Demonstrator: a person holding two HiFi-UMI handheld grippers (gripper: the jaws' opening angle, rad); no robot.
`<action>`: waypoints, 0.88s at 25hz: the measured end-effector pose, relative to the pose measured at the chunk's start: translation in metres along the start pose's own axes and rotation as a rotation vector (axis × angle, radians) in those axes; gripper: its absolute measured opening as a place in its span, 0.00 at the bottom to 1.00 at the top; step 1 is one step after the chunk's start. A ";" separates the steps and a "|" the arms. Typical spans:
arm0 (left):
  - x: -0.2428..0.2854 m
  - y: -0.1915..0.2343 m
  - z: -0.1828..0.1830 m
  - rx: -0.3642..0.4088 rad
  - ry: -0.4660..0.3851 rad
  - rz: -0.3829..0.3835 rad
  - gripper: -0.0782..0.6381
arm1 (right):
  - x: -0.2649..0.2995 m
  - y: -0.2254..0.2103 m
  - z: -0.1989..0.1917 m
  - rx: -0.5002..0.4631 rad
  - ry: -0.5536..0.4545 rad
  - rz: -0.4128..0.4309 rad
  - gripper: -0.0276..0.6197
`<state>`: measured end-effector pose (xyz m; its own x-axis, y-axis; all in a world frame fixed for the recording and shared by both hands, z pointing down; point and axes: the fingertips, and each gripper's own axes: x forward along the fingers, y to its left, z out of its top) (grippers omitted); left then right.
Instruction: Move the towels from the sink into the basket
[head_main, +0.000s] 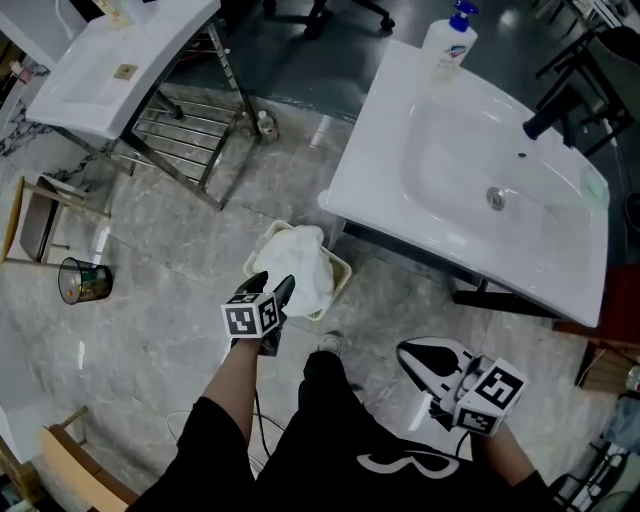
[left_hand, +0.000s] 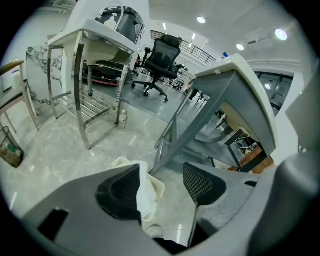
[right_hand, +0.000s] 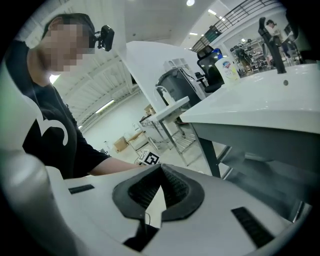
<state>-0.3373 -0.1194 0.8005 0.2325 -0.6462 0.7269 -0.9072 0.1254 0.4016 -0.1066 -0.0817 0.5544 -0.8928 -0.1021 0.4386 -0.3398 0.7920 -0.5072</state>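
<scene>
Towel (head_main: 300, 265) lies heaped in the basket (head_main: 341, 272) on the floor, with none in the sink (head_main: 400, 170). Its near end laps over the rim and could slide out, or snag the left gripper (head_main: 272, 288), whose jaws stand apart, empty, just above. Its long axis seems to run from far rim to near. The right gripper (head_main: 408, 352) is closed on nothing.

We see bright, even indoor light, ceiling lights (left_hand: 201, 20) glaring at upper centre, heavy fisheye curvature in both gripper views, dark vignetted corners.
</scene>
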 end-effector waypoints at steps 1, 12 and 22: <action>-0.008 -0.007 0.004 0.002 -0.012 -0.021 0.48 | 0.001 0.003 0.001 -0.012 -0.004 0.006 0.05; -0.178 -0.187 0.040 0.124 -0.204 -0.398 0.12 | -0.042 0.055 0.013 -0.093 -0.108 0.002 0.05; -0.358 -0.364 0.039 0.275 -0.345 -0.558 0.12 | -0.151 0.140 0.052 -0.132 -0.337 -0.027 0.05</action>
<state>-0.1040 0.0372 0.3720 0.6047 -0.7661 0.2176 -0.7516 -0.4586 0.4741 -0.0342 0.0133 0.3788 -0.9390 -0.2989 0.1701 -0.3427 0.8550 -0.3892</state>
